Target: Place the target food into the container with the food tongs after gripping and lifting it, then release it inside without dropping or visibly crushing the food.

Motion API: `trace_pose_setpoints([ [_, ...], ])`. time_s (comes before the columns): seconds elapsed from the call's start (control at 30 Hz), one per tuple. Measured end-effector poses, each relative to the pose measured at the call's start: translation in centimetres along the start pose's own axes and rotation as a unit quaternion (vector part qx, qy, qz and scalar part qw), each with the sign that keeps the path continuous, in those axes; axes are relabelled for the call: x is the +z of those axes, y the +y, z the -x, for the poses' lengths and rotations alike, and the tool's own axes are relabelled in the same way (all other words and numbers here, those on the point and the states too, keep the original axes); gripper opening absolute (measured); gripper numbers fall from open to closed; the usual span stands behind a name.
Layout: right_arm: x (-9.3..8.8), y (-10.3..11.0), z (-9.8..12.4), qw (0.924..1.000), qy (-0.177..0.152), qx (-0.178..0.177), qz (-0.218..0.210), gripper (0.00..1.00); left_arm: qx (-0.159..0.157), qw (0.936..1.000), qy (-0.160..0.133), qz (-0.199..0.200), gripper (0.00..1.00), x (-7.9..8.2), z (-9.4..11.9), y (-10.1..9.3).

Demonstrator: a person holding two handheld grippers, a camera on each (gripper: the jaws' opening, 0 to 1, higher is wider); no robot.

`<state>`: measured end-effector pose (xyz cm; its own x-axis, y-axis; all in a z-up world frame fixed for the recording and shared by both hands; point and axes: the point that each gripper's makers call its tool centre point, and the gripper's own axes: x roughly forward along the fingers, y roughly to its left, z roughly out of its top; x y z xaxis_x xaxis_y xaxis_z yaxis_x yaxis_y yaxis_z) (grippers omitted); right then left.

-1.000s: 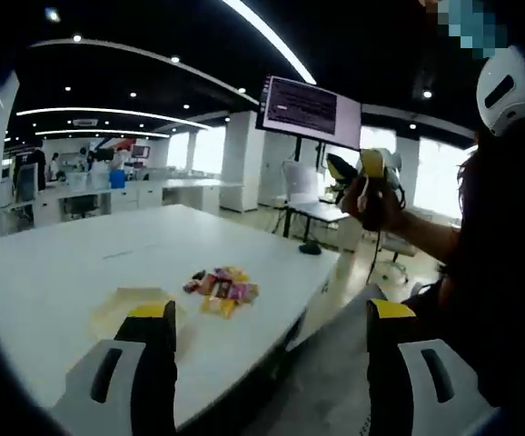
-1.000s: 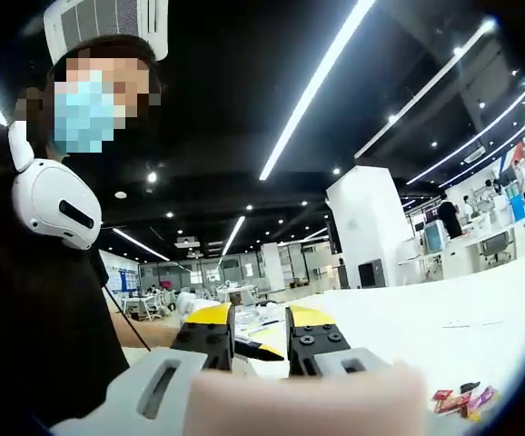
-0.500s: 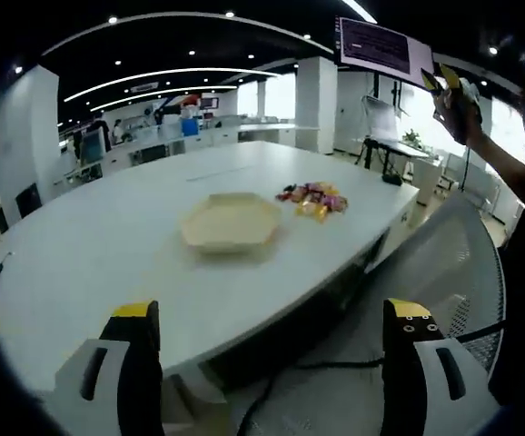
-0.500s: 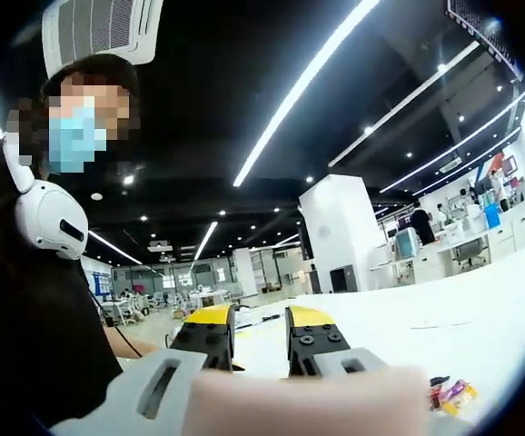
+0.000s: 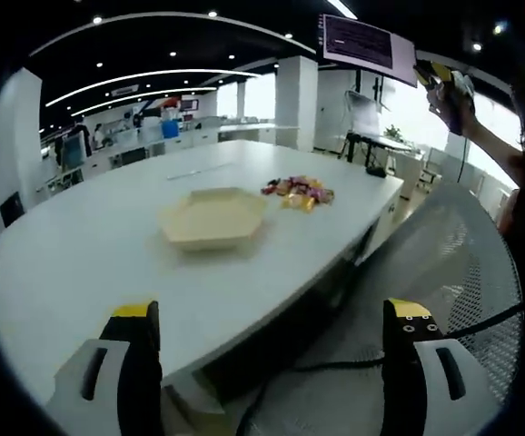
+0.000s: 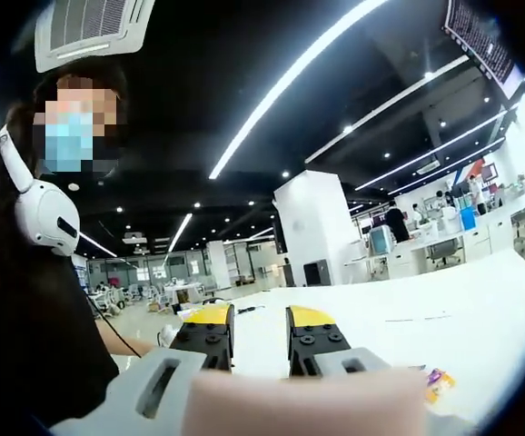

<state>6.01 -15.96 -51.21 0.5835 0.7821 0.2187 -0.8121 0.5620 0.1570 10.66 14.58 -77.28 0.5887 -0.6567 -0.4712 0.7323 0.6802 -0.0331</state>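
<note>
The left hand-held gripper (image 5: 267, 363) is hanging off the near edge of the white surface (image 5: 81, 263), its jaws standing wide apart with nothing between them. Over the last second its view has been swinging from a low skim across the surface to a higher, steadier look down it, and it is now settling. The beige hexagonal tray (image 5: 212, 216) is sitting mid-surface. The pile of wrapped sweets (image 5: 297, 192) is lying just beyond the tray, apart from it.

The right hand-held gripper (image 6: 259, 338) is raised well above the surface, jaws close together with only a narrow gap and no tongs visible between them. It has barely been moving, its view drifting slightly, with the sweets (image 6: 436, 380) showing at the lower right.

Judging from this, the task is only beginning: nothing is gripped, and the approach to the food is still ahead.
</note>
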Motion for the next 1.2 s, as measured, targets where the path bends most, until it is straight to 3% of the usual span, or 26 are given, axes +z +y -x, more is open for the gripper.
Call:
trace_pose_setpoints([
  [0.23,-0.1,-0.3,-0.5,0.9996,0.018,-0.009,0.018,0.22,-0.011,0.9996,-0.01,-0.023,0.99,0.2,-0.7,-0.2],
  [0.33,-0.1,-0.7,-0.6,0.9996,0.025,-0.007,0.009,0.23,-0.016,0.9995,-0.006,-0.026,0.96,0.2,-1.2,-0.7],
  [0.4,0.1,-0.9,-0.7,0.9995,0.027,-0.006,0.014,0.23,-0.032,0.9988,0.014,-0.034,0.96,-0.2,-1.8,-1.6],
  [0.5,-0.2,-1.1,-0.6,0.9987,0.043,-0.007,0.026,0.23,-0.029,0.9988,0.017,-0.036,0.9,-0.1,-2.3,-1.8],
  [0.53,-0.2,-1.3,-0.5,0.9987,0.043,-0.01,0.024,0.24,-0.01,0.9995,0.01,-0.028,0.88,0.0,-1.9,-1.0],
  [0.6,-0.4,-1.6,-0.3,0.9988,0.041,-0.014,0.023,0.23,0.017,0.9997,-0.014,-0.009,0.89,0.6,-1.5,-0.1],
  [0.67,-0.6,-1.9,-0.2,0.9987,0.045,-0.015,0.017,0.23,0.001,0.9995,-0.031,0.004,0.91,1.0,-1.6,-0.8],
  [0.77,-0.8,-2.0,-0.1,0.998,0.056,-0.019,0.025,0.23,0.001,0.9998,-0.011,-0.016,0.95,0.5,-2.0,-1.1],
  [0.83,-0.7,-1.9,-0.1,0.9981,0.055,-0.017,0.024,0.23,0.01,0.9993,-0.035,-0.009,0.99,1.1,-1.7,-0.5],
  [0.97,-0.6,-2.0,-0.2,0.998,0.052,-0.024,0.027,0.23,0.002,0.9997,-0.02,-0.012,0.99,0.7,-1.8,-1.0],
  [1.2,-0.4,-2.7,-0.8,0.9967,0.065,-0.031,0.038,0.22,0.001,0.9996,-0.026,-0.009,0.99,0.7,-1.8,-1.0],
])
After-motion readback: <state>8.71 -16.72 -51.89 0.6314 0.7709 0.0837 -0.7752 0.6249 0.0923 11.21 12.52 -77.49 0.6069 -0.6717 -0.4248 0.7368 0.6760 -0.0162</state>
